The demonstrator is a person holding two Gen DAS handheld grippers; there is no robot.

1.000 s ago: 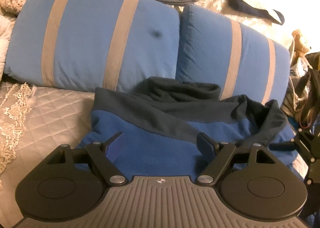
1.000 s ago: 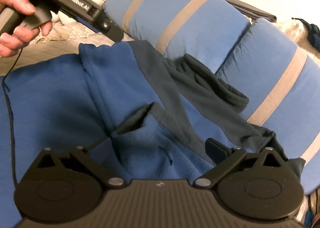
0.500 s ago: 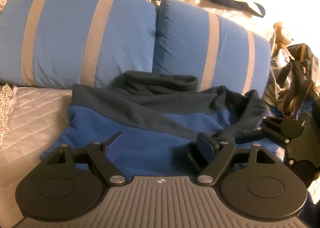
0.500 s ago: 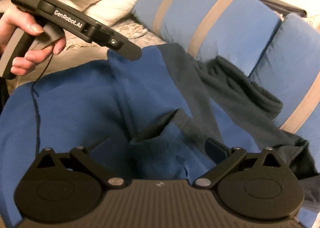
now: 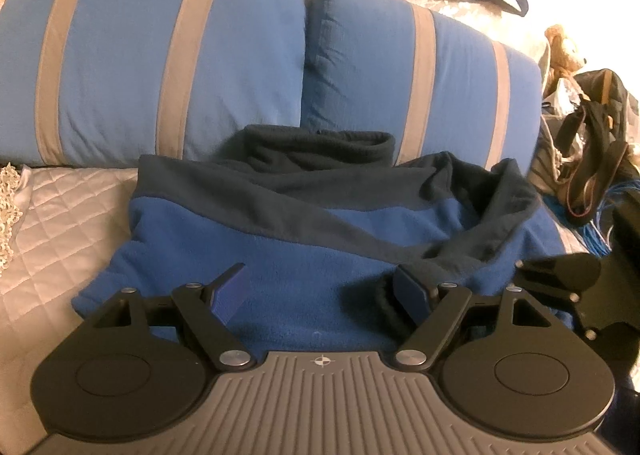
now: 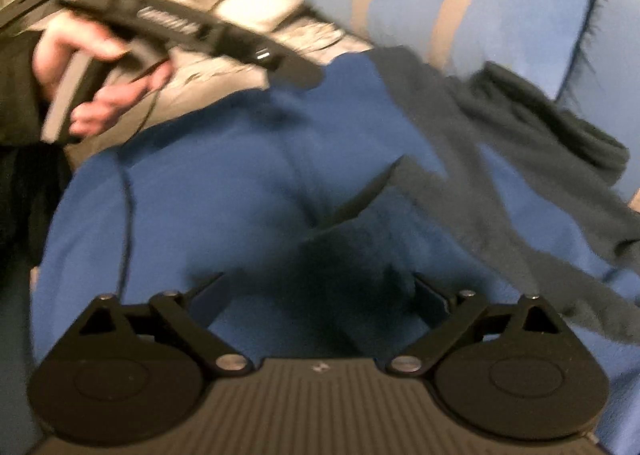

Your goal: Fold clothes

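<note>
Each claw [image 5: 324,291] has black linkage arms, silver screws, round black discs, blue pads [image 5: 230,291], ribbed grey base; black sleeve [image 6: 16,87] at nine o'clock.

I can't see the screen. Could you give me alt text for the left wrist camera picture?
A blue fleece top with a dark grey collar lies crumpled on a quilted bed, seen from just behind the left gripper, whose jaws stand open over the fabric. Two blue pillows with tan stripes lean behind it. At the right edge, the right gripper pokes in.
</note>
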